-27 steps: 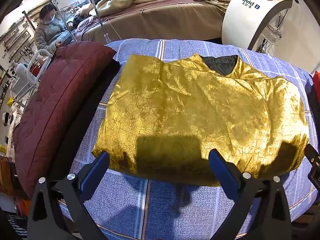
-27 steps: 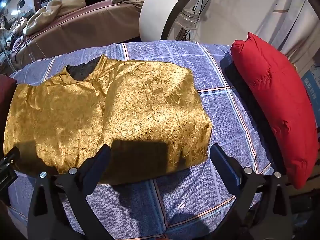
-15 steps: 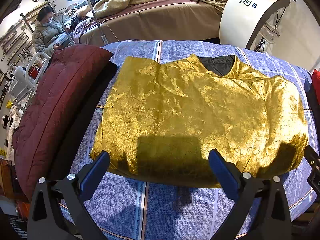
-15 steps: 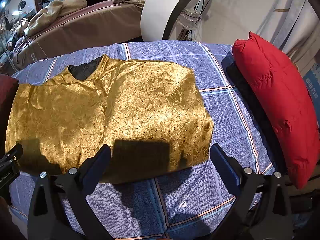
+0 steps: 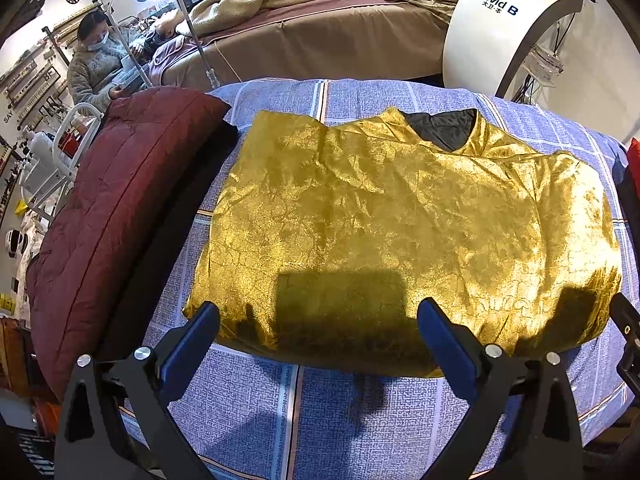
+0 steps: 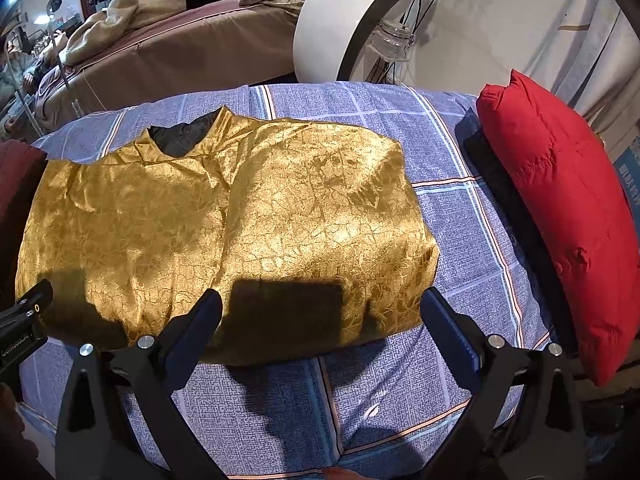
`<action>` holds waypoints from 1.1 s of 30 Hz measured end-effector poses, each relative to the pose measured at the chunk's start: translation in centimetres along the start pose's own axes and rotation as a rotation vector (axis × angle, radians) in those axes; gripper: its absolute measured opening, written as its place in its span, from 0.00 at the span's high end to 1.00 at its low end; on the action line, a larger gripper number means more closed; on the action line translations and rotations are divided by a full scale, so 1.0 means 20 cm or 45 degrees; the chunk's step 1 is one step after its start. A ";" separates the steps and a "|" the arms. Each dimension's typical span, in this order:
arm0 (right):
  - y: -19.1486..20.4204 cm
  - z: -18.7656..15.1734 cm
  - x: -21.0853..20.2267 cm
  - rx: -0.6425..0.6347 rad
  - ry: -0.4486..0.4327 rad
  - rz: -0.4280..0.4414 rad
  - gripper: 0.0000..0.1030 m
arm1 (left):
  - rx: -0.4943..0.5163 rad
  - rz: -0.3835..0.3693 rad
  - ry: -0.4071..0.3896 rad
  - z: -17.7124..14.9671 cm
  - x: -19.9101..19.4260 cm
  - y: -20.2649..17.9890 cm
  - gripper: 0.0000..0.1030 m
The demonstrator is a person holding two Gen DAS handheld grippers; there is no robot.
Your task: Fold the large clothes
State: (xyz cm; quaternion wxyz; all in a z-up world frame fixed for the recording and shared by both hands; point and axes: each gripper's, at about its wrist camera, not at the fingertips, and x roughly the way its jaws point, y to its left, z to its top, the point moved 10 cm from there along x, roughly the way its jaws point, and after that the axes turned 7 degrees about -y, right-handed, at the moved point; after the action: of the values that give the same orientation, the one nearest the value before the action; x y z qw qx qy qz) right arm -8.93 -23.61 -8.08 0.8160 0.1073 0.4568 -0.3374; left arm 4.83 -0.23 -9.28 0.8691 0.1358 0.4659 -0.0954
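A shiny gold padded jacket (image 5: 400, 220) with a black lining at the collar lies flat on a blue checked bedcover (image 5: 320, 412), sleeves folded in. It also shows in the right wrist view (image 6: 224, 236). My left gripper (image 5: 318, 326) is open and empty, hovering just above the jacket's near hem at its left half. My right gripper (image 6: 320, 312) is open and empty, above the near hem at the jacket's right half. Neither gripper touches the fabric.
A dark red quilted cushion (image 5: 112, 208) lies along the bed's left side. A bright red cushion (image 6: 560, 216) lies along the right side. Behind the bed stand a brown bed (image 5: 320, 40) and a white curved machine (image 5: 504, 28). A masked person (image 5: 100, 64) sits far left.
Both grippers have drawn back slightly toward the near edge, so the jacket sits a little farther away in each view. Both stay open. The jacket has not moved.
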 end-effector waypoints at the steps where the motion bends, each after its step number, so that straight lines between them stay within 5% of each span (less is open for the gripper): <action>1: 0.00 0.00 0.00 0.003 0.001 0.001 0.05 | 0.002 0.001 0.003 0.00 0.00 0.00 0.06; 33: -0.01 0.04 0.04 -0.013 -0.004 0.027 0.05 | 0.044 0.061 0.022 0.03 0.01 0.02 0.06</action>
State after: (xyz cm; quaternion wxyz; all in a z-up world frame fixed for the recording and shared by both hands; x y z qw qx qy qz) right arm -8.12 -24.51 -8.25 0.8207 0.1075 0.4562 -0.3267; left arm 5.53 -0.15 -9.10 0.8647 0.1626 0.4682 -0.0816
